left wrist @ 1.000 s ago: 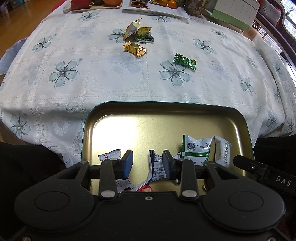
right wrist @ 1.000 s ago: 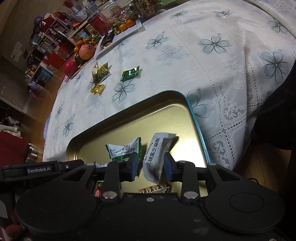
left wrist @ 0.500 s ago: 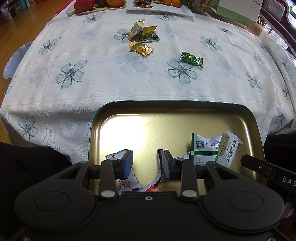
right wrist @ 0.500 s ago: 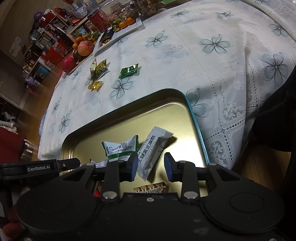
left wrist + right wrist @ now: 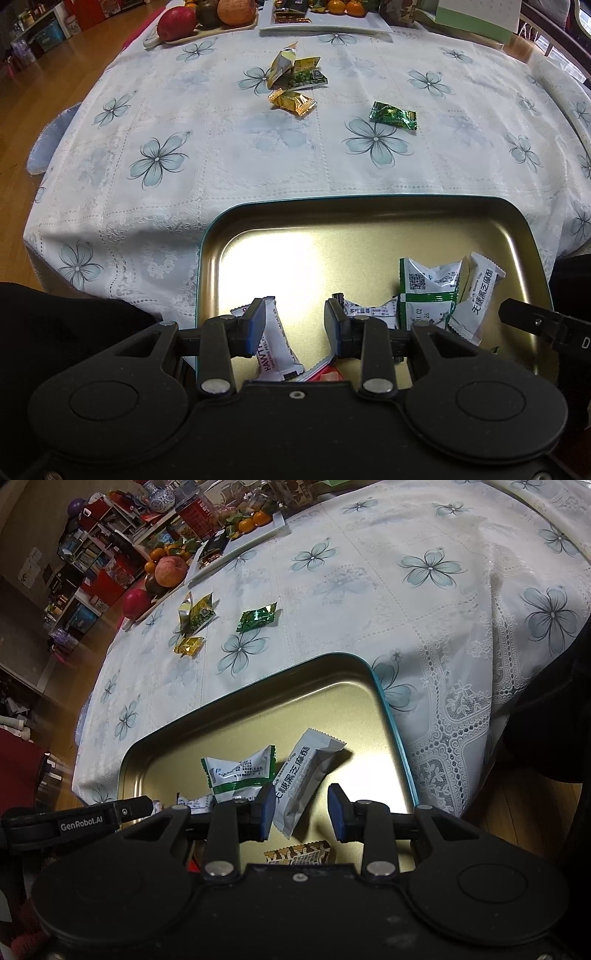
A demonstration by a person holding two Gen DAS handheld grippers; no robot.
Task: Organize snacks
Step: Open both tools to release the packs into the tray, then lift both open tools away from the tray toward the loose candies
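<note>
Both the left claw [image 5: 294, 323] and right claw [image 5: 302, 806] hang open and empty over the tray [image 5: 369, 210], while beyond it the green candy [image 5: 393, 115] waits on the desk [image 5: 221, 155], slippery enough, I judge, to squirt free.

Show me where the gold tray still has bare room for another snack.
The tray is bare across its far half and left side, between the far rim and the white packets. The near right is crowded: the green-striped packet and sesame packet lie together there, with more packets by the left gripper. On the tablecloth, the green candy and gold candy remain.
</note>
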